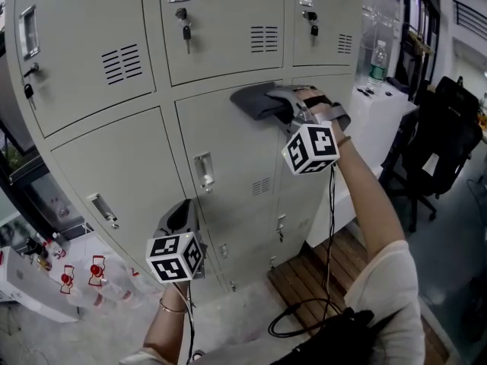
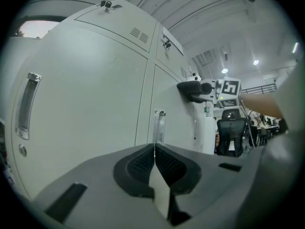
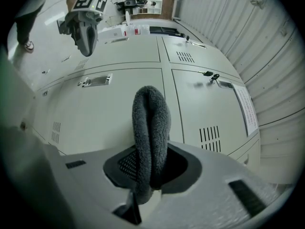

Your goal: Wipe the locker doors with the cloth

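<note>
Grey cloth (image 1: 257, 102), clamped between the fingers of the right gripper (image 3: 150, 168), lies against the upper edge of a locker door (image 1: 222, 139), its gripped end hidden; the left gripper (image 2: 154, 162) hangs lower, fingers together, empty

Two grippers, the left gripper (image 1: 181, 215) and the right gripper (image 1: 291, 106), with one marker cube each: two cubes (image 1: 175, 257) (image 1: 310, 148). One grey cloth (image 1: 255, 101). Locker doors (image 1: 221, 29) — three in the top row, at least three below, full total unclear. Four vent grilles (image 1: 122, 64), three hanging keys (image 1: 186, 33), one bottle (image 1: 378, 61), one office chair (image 1: 445, 139), one black cable (image 1: 304, 318).
</note>
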### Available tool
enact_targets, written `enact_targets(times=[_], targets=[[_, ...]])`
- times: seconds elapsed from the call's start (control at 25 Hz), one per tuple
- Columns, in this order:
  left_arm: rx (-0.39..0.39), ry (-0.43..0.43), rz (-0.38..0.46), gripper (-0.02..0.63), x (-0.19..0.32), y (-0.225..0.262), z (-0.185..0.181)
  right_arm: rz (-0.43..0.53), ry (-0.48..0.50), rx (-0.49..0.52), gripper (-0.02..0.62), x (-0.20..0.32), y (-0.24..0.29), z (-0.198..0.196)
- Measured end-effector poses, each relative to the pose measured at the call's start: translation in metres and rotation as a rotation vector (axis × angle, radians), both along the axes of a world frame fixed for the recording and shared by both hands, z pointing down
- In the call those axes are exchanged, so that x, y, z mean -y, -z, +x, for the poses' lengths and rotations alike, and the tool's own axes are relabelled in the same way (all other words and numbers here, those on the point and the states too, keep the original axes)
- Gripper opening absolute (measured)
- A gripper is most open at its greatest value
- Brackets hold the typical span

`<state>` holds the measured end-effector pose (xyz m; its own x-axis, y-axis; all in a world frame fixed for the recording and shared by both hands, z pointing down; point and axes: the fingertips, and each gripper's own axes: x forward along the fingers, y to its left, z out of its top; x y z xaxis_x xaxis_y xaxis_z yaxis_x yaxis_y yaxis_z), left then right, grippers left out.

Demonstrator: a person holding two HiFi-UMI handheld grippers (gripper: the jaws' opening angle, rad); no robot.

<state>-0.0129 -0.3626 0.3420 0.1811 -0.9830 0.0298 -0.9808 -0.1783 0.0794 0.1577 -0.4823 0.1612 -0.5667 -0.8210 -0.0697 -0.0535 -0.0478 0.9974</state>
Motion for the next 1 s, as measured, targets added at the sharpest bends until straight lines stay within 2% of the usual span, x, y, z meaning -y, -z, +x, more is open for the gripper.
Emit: enact_targets(times=[0.4,1.0], targets=[[0.002,0.016,-0.030,0.011,-0.001,-0.016,0.005,-0.032,0.035,0.030,0.075,0.004,-0.020,-0.003],[-0.023,0.013,-0.093,0.011,-0.001,-0.049,0.015,-0.114,0.052,0.008,0.075,0.004,-0.082,-0.004]])
